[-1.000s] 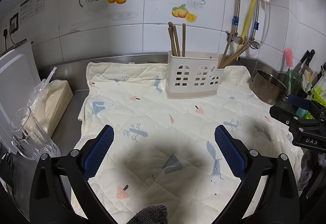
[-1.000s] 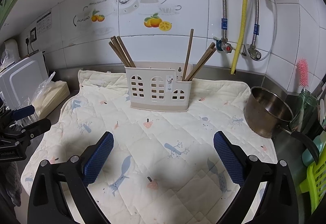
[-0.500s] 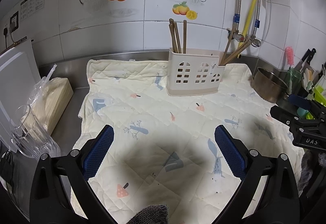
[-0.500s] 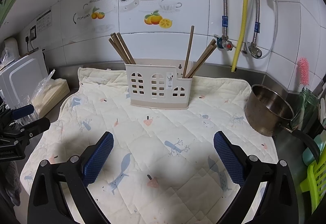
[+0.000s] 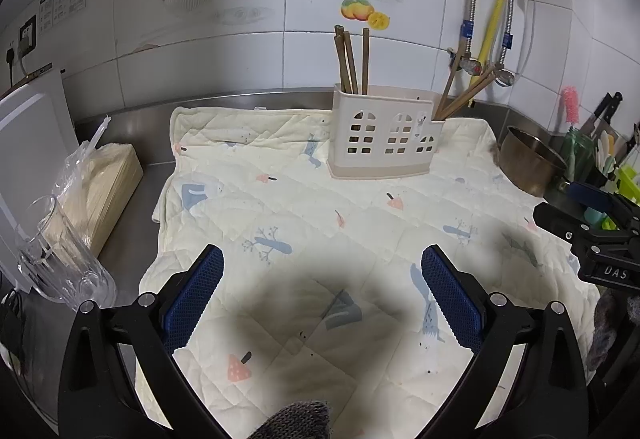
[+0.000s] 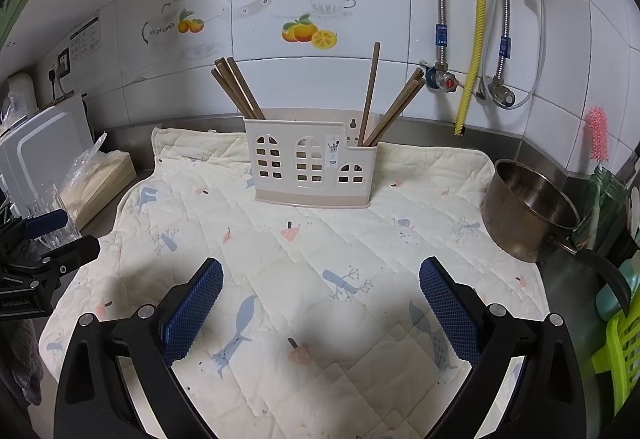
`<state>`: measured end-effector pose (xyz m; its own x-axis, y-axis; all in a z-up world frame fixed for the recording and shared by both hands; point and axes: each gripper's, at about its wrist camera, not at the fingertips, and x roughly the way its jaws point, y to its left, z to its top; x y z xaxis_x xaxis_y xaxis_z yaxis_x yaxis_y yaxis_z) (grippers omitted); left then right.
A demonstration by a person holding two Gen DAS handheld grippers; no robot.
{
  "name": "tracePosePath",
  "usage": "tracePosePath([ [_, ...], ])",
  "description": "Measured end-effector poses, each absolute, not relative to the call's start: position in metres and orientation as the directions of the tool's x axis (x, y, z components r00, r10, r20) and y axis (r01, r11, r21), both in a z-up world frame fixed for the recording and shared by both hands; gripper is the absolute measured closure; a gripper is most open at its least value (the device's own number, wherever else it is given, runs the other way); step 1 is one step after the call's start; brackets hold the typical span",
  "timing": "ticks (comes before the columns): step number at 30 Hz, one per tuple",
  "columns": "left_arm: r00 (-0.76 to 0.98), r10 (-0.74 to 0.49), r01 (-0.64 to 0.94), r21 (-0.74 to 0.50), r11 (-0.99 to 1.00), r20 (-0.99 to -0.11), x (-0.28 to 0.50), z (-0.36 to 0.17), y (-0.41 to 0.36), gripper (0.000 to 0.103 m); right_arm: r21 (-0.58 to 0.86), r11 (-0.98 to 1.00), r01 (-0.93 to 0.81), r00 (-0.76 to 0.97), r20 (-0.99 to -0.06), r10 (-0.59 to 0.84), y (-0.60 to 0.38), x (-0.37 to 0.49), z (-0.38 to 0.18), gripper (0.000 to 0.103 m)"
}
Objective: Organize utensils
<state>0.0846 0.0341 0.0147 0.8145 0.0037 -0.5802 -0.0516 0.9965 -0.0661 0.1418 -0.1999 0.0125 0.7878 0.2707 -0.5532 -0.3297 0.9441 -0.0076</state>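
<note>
Cream quilted cloth [image 6: 304, 251], printed with small birds and mushrooms, covers the steel bench [image 5: 132, 223]. In the upper centre of both views a beige plastic utensil holder [image 6: 310, 169] with window-shaped cutouts stands upright on the cloth. Brown wooden chopsticks [image 6: 236, 87] lean out of its left compartment, and a second bunch of chopsticks [image 6: 394, 107] fans from the lower right compartment.

The left gripper [image 5: 322, 293] hovers at the lower centre of its view with its blue-padded fingers [image 5: 194, 297] spread wide, holding nothing. The right gripper [image 6: 320, 297] is likewise wide open and empty above the cloth.

A steel saucepan [image 6: 528, 207] sits at the right edge of the cloth. At the left of the left wrist view stand a clear glass jug [image 5: 60, 259] and a bagged pack [image 5: 104, 183].
</note>
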Motion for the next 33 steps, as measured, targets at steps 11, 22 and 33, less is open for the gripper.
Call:
tracePosePath([
  [11,0.809,0.008,-0.059,-0.068,0.996,-0.588,0.0843,0.0119,0.0356,0.005,-0.009,0.943,-0.332,0.783,-0.56,0.27,-0.1997,0.1426,0.01,0.008],
  [22,0.805,0.0,-0.059,-0.08,0.995,-0.594,0.085,0.0076,0.0359,0.005,-0.014,0.943,-0.332,0.779,-0.568,0.266,-0.1996,0.1428,0.0067,0.008],
  [33,0.809,0.007,-0.075,-0.091,0.993,-0.588,0.0846,0.0087,0.0389,0.005,-0.011,0.942,-0.334,0.774,-0.573,0.268,-0.1989,0.143,0.004,0.008],
])
